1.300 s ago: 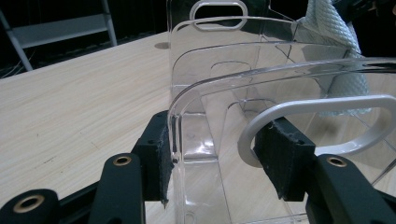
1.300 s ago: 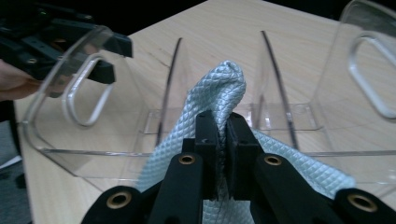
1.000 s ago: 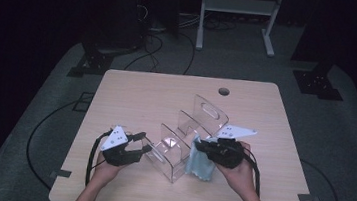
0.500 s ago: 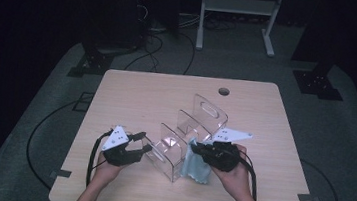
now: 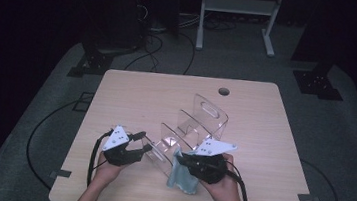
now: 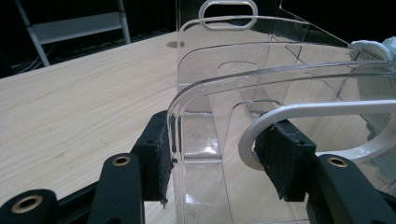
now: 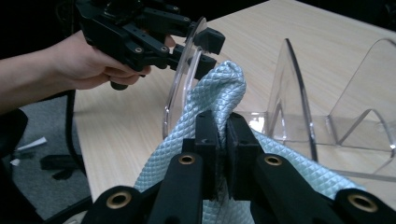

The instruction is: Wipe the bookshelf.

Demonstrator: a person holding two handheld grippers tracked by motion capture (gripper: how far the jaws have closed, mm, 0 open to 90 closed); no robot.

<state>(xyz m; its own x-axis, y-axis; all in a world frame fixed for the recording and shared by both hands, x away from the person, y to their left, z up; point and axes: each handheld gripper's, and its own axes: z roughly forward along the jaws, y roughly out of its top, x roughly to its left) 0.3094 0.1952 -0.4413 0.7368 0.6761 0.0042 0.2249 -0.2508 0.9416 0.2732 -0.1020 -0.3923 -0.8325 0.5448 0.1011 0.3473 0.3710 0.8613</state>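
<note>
1. 2 hand-held grippers are working at a clear plastic divider rack that is standing on the wooden table.
2. The rack is showing several upright clear panels with open slots between them; the far panel has a handle cut-out. The slots seen from above and from the left gripper view are holding nothing.
3. The left hand-held gripper is gripping the rack's nearest end panel, its pads sitting on either side of the clear plastic edge and pressing on it.
4. The right hand-held gripper is pinching a light blue quilted cloth, its jaws pressed tight together on a bunched fold.
5. The cloth is hanging from those jaws just beside the near end panel, outside the slots, with its lower part draping down to the table.
6. In the right gripper view, the cloth's raised fold is touching the clear panel close to the left hand-held gripper's jaws.
</note>
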